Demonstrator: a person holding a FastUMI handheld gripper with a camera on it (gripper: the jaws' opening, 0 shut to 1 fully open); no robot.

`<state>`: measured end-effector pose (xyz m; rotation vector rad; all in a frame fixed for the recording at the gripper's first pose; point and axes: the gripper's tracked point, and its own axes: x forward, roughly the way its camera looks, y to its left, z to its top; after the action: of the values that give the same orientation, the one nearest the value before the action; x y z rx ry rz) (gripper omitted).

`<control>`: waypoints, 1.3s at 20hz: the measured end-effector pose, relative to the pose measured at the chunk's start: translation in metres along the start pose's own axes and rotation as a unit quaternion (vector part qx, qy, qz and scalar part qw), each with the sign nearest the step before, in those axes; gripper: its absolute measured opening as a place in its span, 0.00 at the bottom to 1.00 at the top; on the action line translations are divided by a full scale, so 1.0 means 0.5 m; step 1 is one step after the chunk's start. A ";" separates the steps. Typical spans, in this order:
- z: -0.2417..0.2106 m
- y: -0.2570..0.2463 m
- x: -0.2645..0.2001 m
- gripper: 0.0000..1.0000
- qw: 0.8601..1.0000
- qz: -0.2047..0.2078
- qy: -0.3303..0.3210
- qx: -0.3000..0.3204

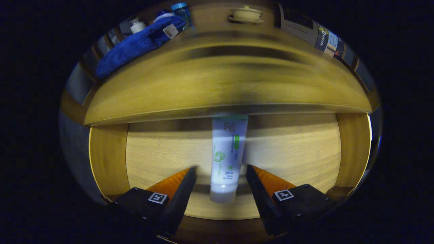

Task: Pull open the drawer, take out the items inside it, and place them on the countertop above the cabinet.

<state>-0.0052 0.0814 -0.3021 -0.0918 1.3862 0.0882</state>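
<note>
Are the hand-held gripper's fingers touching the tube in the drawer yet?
Apart. In the gripper view the hand-held gripper is open, and drawer floor shows on either side of the white tube lying between its fingers.

Your single camera rides on the hand-held gripper (220, 171) and looks forward along its two spread fingers, tilted down into the open drawer (162, 152) from close above its front edge. You face the cabinet head-on: the drawer floor lies nearest, the tabletop (223, 81) rises just beyond it, smeared with blur, and its far edge with the things standing there sits farthest from the lens.
</note>
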 end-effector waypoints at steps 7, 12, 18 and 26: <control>0.102 -0.001 -0.040 0.87 1.000 -0.022 0.005 0.001; 0.214 0.018 -0.096 0.54 1.000 -0.017 0.001 0.015; 0.404 0.063 -0.236 0.52 0.999 -0.009 -0.031 0.021; 0.372 0.071 -0.378 0.52 0.997 0.020 -0.066 0.015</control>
<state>0.1380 0.1367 -0.0830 -0.0331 1.2564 0.1049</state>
